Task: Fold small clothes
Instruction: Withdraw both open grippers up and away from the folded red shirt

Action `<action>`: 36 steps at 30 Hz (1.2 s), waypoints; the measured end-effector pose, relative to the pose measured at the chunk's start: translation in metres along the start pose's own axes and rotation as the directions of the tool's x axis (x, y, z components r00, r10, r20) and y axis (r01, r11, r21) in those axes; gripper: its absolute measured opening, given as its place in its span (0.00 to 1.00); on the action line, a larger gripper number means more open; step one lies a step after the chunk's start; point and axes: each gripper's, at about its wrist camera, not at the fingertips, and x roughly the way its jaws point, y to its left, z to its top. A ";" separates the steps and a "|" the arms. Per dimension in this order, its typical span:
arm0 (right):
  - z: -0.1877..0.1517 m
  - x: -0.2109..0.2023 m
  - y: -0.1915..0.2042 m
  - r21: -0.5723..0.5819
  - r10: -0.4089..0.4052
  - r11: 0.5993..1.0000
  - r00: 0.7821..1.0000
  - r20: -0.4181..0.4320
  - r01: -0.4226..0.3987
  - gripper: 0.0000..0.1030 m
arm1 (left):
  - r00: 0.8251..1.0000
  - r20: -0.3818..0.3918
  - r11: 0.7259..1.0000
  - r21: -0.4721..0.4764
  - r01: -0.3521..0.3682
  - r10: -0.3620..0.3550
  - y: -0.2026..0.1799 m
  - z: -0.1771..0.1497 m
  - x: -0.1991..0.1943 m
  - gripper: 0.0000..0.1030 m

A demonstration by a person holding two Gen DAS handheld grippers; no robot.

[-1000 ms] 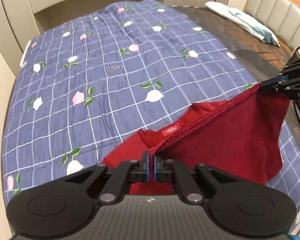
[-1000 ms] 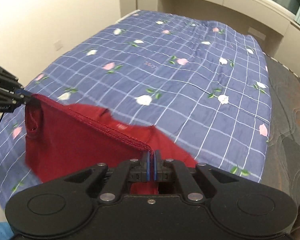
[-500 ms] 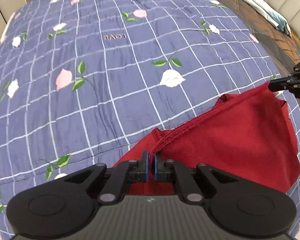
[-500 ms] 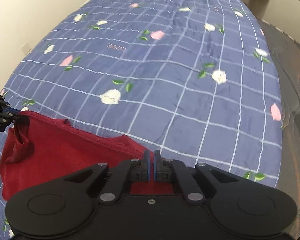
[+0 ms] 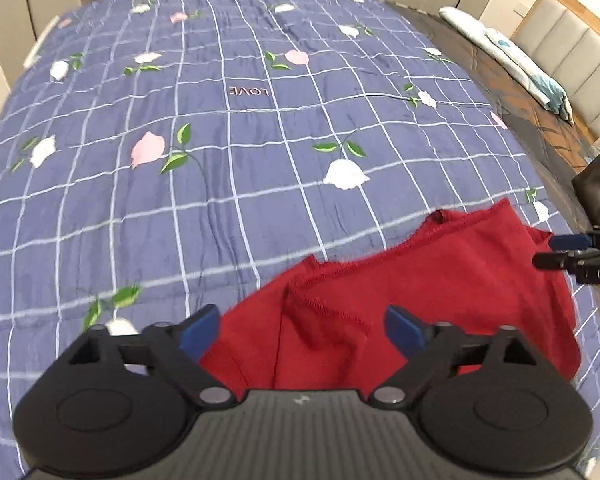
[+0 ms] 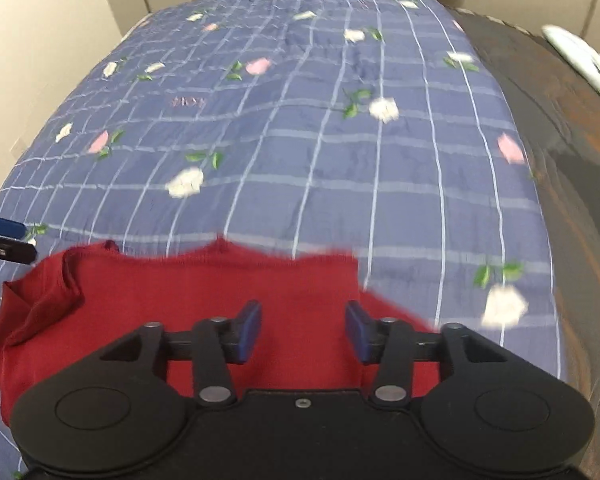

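A dark red garment point(image 5: 428, 280) lies loosely folded on the blue checked quilt point(image 5: 228, 128), its hemmed edge facing away from me. My left gripper point(image 5: 302, 332) hovers over its left part with jaws opening wide, the cloth below them and not pinched. In the right wrist view the same red garment point(image 6: 204, 292) spreads under my right gripper point(image 6: 302, 330), whose jaws are opening too, with no cloth between the pads. Each gripper's blue-tipped fingers show at the edge of the other's view: right fingers point(image 5: 568, 248), left fingers point(image 6: 4, 236).
The quilt point(image 6: 340, 140) with pink and white flowers covers most of the bed. A dark brown mattress strip point(image 5: 512, 92) with a pale pillow point(image 5: 512, 52) runs along the right side by a padded headboard point(image 5: 572, 52). Cream walls and a shelf lie beyond.
Both grippers came down toward the quilt and let go of the red garment's edge. The stretched cloth dropped and now lies slack on the bed.
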 end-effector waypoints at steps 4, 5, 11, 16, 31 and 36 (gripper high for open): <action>-0.035 0.005 0.011 0.026 -0.012 1.000 0.999 -0.035 0.013 0.72 | 0.999 -0.024 0.999 0.037 -0.038 0.038 -0.018 -0.032 0.005 0.94; -0.042 0.005 0.013 0.031 -0.018 0.999 0.999 -0.041 0.019 0.74 | 0.998 -0.035 0.998 0.045 -0.053 0.054 -0.022 -0.038 0.008 0.94; -0.066 0.007 0.017 0.097 -0.039 0.994 0.998 -0.058 0.045 0.72 | 0.986 -0.080 0.984 -0.083 -0.155 0.149 -0.010 -0.048 0.019 0.38; -0.061 0.008 0.019 0.059 -0.040 0.997 0.997 -0.061 0.044 0.27 | 0.984 0.008 0.955 -0.242 -0.172 0.179 0.015 -0.043 0.003 0.09; -0.072 -0.010 0.008 0.094 -0.132 0.986 0.991 -0.037 0.135 0.64 | 0.944 -0.050 0.852 -0.417 -0.316 0.325 0.046 -0.076 -0.021 0.89; -0.096 -0.018 0.014 0.099 -0.138 0.985 0.990 -0.043 0.141 0.81 | 0.943 -0.057 0.830 -0.459 -0.316 0.327 0.027 -0.106 -0.027 0.97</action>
